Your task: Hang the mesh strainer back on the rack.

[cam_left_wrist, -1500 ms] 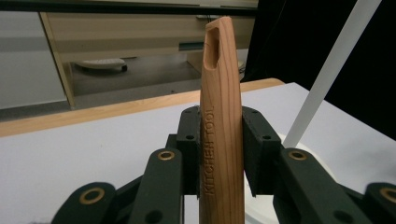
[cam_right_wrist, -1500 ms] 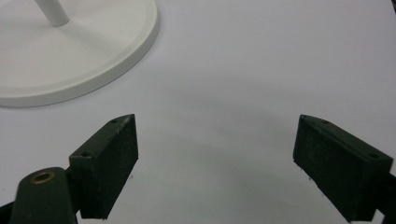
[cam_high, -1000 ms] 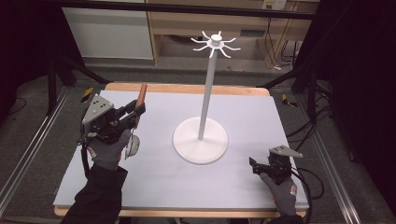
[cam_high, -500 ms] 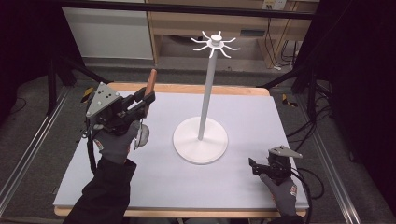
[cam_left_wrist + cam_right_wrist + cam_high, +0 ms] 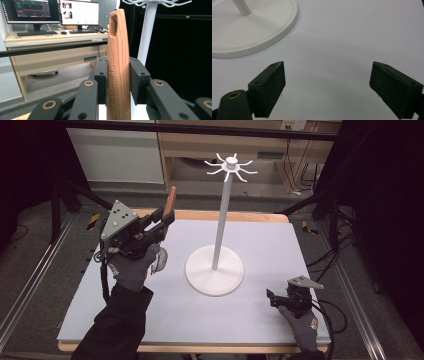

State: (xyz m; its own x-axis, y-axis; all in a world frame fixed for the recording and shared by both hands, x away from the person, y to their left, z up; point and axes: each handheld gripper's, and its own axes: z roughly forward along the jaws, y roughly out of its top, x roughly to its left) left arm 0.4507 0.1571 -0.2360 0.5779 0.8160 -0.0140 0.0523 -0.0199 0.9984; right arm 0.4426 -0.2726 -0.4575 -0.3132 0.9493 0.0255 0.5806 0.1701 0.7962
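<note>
A: What does the left gripper [image 5: 162,220] have?

B: A wooden utensil handle [image 5: 118,65]. In the left gripper view the two black pads pinch it from both sides, and the handle stands nearly upright between them. "KITCHEN TOOL" is stamped along its length, and there is a slot-shaped hanging hole near its top end.

A: And from above?

B: In the high view the handle [image 5: 171,201] sticks up and slightly away from the person, above the table's [image 5: 270,240] far left part. A pale shape shows just below the gloved left hand [image 5: 134,265]; it may be the tool's working end, but I cannot tell from here.

A: Where is the stand?

B: The white rack [image 5: 222,220] stands near the middle of the table on a round base, with a tall pole and a ring of curved hooks at the top. The handle is to its left, well apart from the pole and lower than the hooks.

A: The right gripper [image 5: 271,298]?

B: It is low at the table's near right corner, held in the gloved right hand [image 5: 300,320]. In the right gripper view its jaws are spread wide with nothing between them, just bare white tabletop, and the rack's base [image 5: 249,27] lies ahead at the upper left.
</note>
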